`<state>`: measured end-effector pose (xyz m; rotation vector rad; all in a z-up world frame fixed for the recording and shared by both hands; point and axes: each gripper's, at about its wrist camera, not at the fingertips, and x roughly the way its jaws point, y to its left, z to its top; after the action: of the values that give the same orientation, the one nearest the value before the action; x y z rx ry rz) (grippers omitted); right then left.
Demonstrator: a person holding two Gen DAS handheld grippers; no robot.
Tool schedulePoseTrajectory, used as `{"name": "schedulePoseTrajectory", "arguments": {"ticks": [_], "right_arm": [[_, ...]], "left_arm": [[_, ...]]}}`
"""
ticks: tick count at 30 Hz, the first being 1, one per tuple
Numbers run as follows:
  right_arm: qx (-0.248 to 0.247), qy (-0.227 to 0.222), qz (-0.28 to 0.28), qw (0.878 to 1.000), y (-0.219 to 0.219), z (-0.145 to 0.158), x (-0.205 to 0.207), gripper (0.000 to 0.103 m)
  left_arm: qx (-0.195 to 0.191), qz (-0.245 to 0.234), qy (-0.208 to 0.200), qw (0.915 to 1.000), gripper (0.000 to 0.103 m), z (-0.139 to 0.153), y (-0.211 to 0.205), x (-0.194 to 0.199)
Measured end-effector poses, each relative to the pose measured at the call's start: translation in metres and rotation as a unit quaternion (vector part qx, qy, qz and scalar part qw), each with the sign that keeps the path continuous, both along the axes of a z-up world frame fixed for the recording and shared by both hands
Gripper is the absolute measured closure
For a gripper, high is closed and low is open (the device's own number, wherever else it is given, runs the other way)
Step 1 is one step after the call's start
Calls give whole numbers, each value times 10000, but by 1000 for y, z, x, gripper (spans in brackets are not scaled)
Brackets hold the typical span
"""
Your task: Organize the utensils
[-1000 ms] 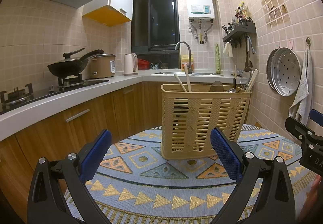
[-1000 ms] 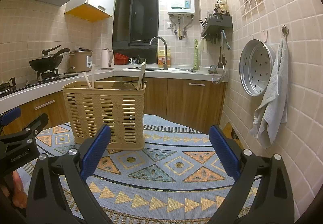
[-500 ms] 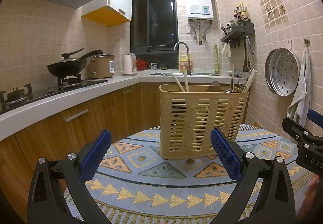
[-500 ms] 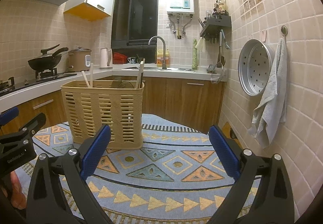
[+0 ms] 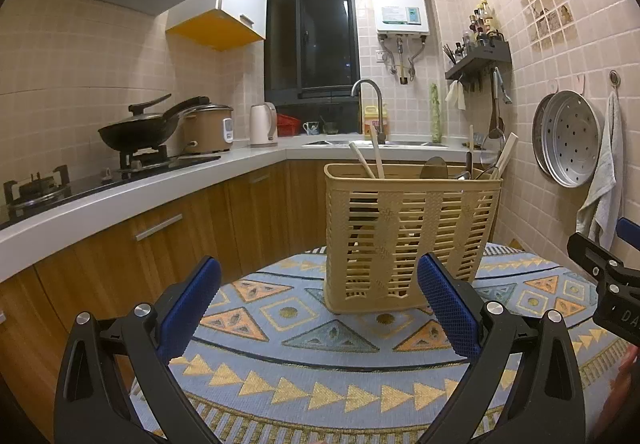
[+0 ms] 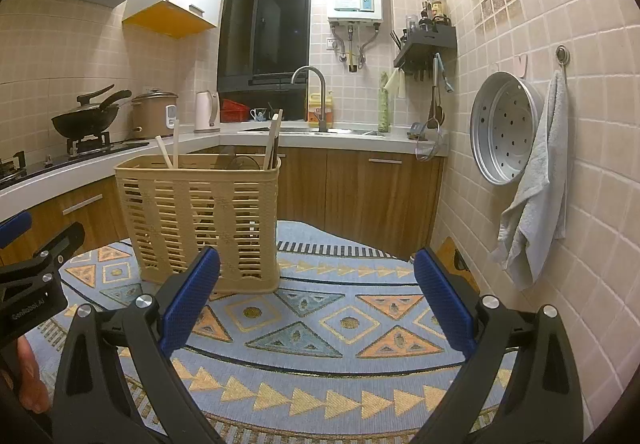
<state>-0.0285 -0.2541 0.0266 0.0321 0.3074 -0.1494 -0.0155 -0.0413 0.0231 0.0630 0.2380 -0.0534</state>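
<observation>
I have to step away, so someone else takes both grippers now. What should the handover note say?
Left gripper: open, holding nothing.
Right gripper: open, holding nothing.
Beige utensil basket stands upright on the patterned rug, ahead of both grippers, nearer the left one. Chopsticks and darker utensils stand inside it.
Done: nothing evident.
Left: pick and sort the utensils.

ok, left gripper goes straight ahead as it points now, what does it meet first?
Probably the beige slotted utensil basket: it stands on the patterned cloth ahead of the open left gripper, slightly right of centre. Depth unclear.
</observation>
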Motion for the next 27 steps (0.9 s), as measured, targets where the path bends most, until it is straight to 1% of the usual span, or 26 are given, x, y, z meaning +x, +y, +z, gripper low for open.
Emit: {"name": "schedulePoseTrajectory", "arguments": {"ticks": [14,27], "right_arm": [[-15,49,-58,10000,0,-1,2,10],[-37,87,-62,9999,2,-2,5,10]], "left_arm": [[60,77,17,10000,8,-2,-1,1],[94,18,-3,10000,8,-3,-3,-1]]}}
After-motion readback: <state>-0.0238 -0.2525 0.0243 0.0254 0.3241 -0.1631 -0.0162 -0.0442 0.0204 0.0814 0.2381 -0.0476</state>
